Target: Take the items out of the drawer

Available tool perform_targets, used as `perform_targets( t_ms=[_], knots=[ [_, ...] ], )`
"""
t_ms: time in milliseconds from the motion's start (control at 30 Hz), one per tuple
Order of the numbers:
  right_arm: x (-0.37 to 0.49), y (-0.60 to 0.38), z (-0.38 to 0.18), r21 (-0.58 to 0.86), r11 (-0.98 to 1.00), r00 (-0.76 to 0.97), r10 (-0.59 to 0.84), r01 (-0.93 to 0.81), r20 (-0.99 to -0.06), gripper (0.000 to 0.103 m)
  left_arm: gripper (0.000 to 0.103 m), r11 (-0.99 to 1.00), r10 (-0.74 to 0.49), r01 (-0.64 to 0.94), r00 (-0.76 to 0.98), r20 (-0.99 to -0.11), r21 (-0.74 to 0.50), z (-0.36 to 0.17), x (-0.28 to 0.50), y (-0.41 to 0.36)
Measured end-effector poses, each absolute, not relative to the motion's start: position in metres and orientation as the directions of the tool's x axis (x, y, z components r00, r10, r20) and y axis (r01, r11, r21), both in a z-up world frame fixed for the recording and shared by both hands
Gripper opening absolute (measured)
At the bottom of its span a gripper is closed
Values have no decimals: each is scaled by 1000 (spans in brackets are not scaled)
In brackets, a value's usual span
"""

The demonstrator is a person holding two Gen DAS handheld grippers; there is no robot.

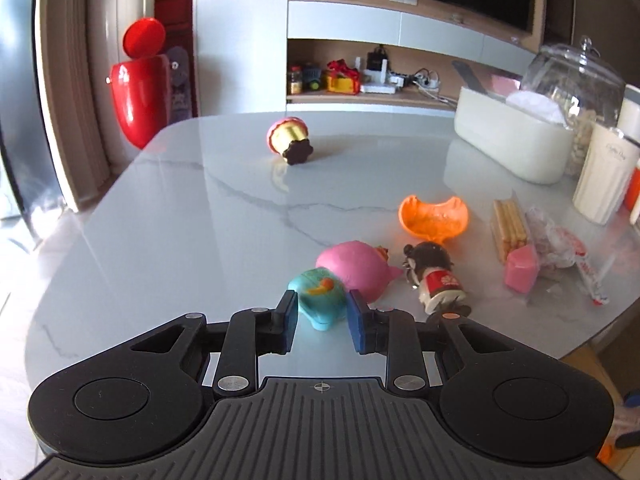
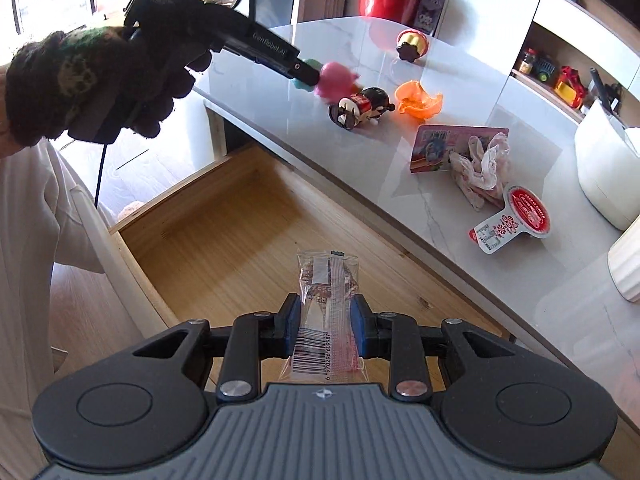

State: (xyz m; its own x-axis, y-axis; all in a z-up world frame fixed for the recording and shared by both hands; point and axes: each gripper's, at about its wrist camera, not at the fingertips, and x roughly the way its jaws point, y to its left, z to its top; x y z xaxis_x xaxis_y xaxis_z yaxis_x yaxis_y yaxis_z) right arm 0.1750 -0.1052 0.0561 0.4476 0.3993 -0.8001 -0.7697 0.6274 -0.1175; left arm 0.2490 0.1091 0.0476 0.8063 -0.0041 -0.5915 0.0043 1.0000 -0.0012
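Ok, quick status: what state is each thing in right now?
Drawer: open, looks empty.
Snack packet: held in right claw, above the drawer.
Teal toy: between the left claw pads, at the tabletop.
Cupcake toy: tipped on its side.
Doll figure: lying down.

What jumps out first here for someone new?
The right gripper clamps a clear snack packet above the open wooden drawer. The left gripper has a teal toy between its pads, by a pink toy on the marble table.
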Motion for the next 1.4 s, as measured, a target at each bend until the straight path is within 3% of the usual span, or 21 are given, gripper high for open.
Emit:
perform_targets(
  t_ms=[267,300,333,433,600,667,733,800,1033,1167,1400],
  knots=[
    [206,-83,99,-84,675,512,466,-733,-721,26,30,1000,10,-23,810,-586,-14,51,241,125],
    [213,-77,107,-89,687,533,468,-721,-704,13,30,1000,4,-22,809,-587,-22,51,241,126],
    [221,-71,113,-90,697,547,469,-711,-693,9,30,999,1,-20,810,-587,-26,52,240,127],
    [246,-51,123,-118,719,594,457,-685,-662,9,30,999,6,-31,815,-579,-33,54,237,132],
    [263,-35,117,-65,657,492,492,-751,-719,10,30,995,-5,-54,825,-565,-88,61,228,147],
    [252,-32,102,-82,599,435,473,-796,-766,13,30,990,-49,-36,825,-564,-139,64,221,151],
    [237,-34,75,-115,541,385,417,-833,-823,27,30,987,-82,-13,823,-563,-163,65,215,152],
    [222,-40,40,-152,500,358,347,-853,-867,34,30,988,-93,5,824,-559,-157,65,210,150],
    [210,-50,-55,-301,327,396,283,-896,-873,54,30,983,-102,6,851,-516,-183,68,203,157],
    [227,-48,-91,-265,315,359,291,-911,-887,54,30,978,-107,4,870,-482,-210,70,202,163],
    [264,-45,-115,-121,382,271,367,-916,-890,75,29,968,-108,-20,869,-483,-252,62,206,174]
  ],
)
